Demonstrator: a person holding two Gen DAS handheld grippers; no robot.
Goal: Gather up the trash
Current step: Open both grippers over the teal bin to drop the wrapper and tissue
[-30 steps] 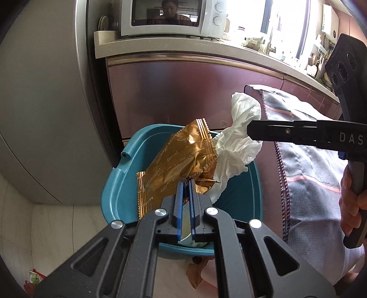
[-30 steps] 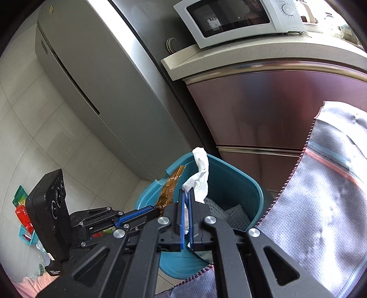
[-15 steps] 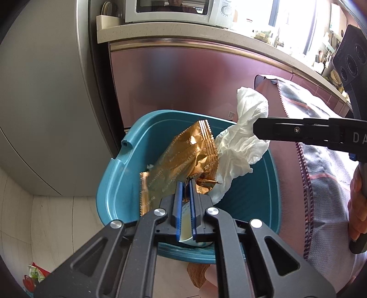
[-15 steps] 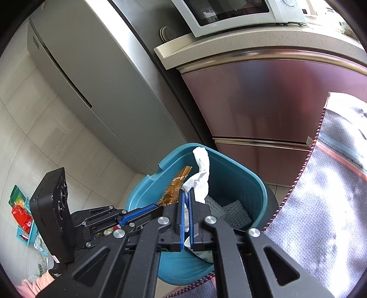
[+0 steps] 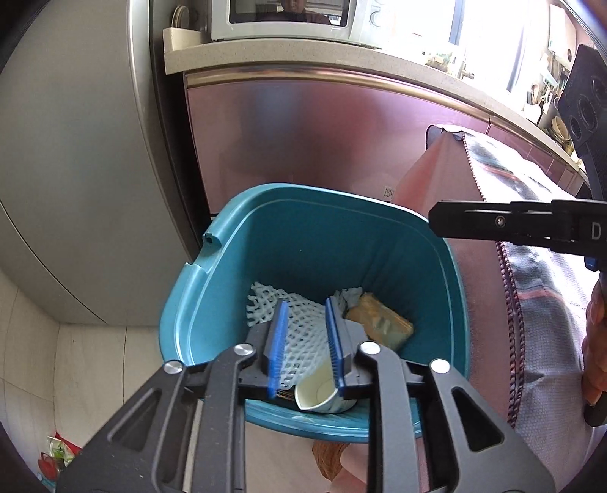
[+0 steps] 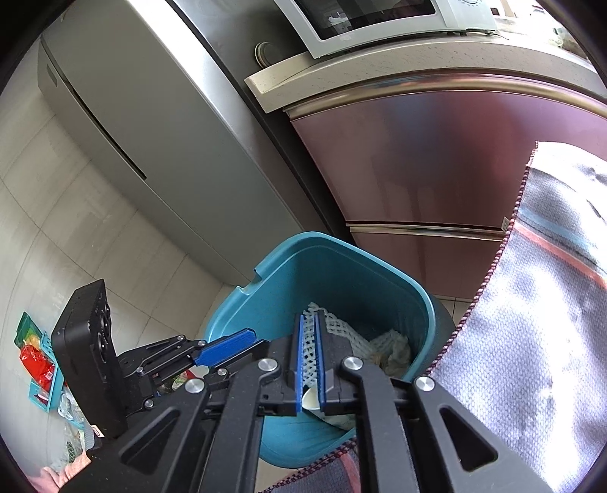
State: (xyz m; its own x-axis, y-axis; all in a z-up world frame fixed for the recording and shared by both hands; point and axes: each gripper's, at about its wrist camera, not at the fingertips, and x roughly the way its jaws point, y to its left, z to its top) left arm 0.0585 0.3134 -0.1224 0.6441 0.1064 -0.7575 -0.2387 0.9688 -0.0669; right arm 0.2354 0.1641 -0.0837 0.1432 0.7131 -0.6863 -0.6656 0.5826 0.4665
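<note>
In the left wrist view, the left gripper (image 5: 305, 333) was seen over the teal bin (image 5: 235, 261), its blue pads spread apart with nothing pinched between them; the jaws had just been opening, and only the bin's contents showed through the gap. Inside the bin a white foam net (image 5: 299, 322) lay on the bottom, a gold wrapper (image 5: 383, 322) rested beside it toward the right wall, a crumpled white tissue (image 5: 351, 294) was partly visible behind the wrapper, and a white paper cup (image 5: 318, 396) lay tipped on its side at the near wall. The right gripper (image 5: 436, 223) was seen from the side at the right edge, above the bin's right rim, held by a hand (image 5: 597, 341); from that angle its gap could not be judged. A striped cloth (image 5: 531, 303) hung just beside the bin on the right, with a maroon cabinet (image 5: 303, 132) behind and a microwave (image 5: 296, 19) on the counter above. In the right wrist view, the right gripper (image 6: 310, 364) was shown with its pads narrowly parted and empty, the jaws having just been opening slightly, over the same bin (image 6: 341, 265). The foam net (image 6: 341, 330) and the tissue (image 6: 394, 347) were seen below them. The left gripper (image 6: 227, 347) was seen at the bin's left rim, one blue pad in view.
</note>
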